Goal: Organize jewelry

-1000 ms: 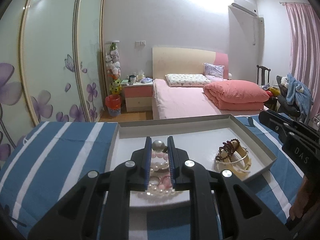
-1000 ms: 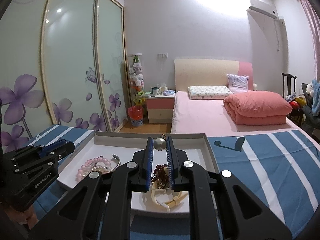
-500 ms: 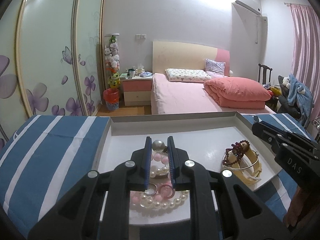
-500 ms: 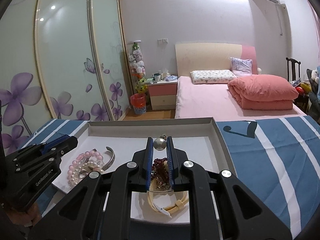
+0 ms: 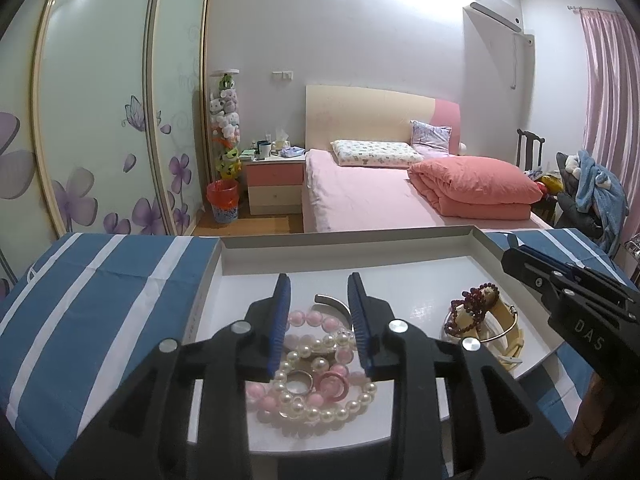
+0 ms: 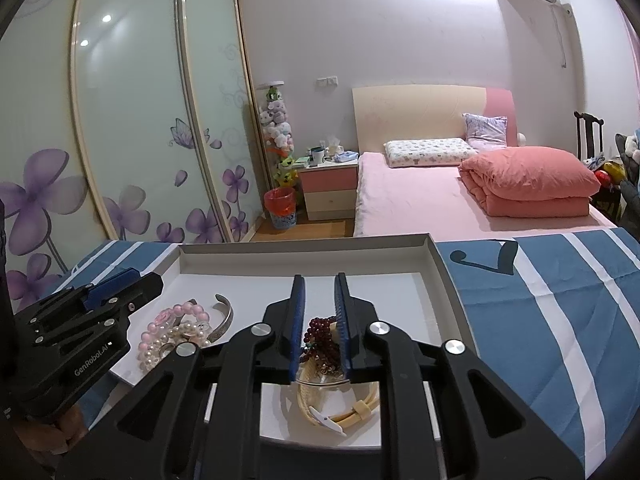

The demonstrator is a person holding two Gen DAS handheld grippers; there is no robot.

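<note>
Now both tongs, left (image 5: 317,312) & right (image 6: 320,312), spread over tray (image 5: 360,248) w/ jewelry.

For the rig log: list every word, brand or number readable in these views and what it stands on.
"DAS": white letters on the black body of the right gripper, seen from the left wrist view.
"GenRobot.AI": white print on the body of the left gripper, seen from the right wrist view.
Nightstand items: any labels are too small to read.
The black mark on the striped cloth is a shape, not text.
</note>
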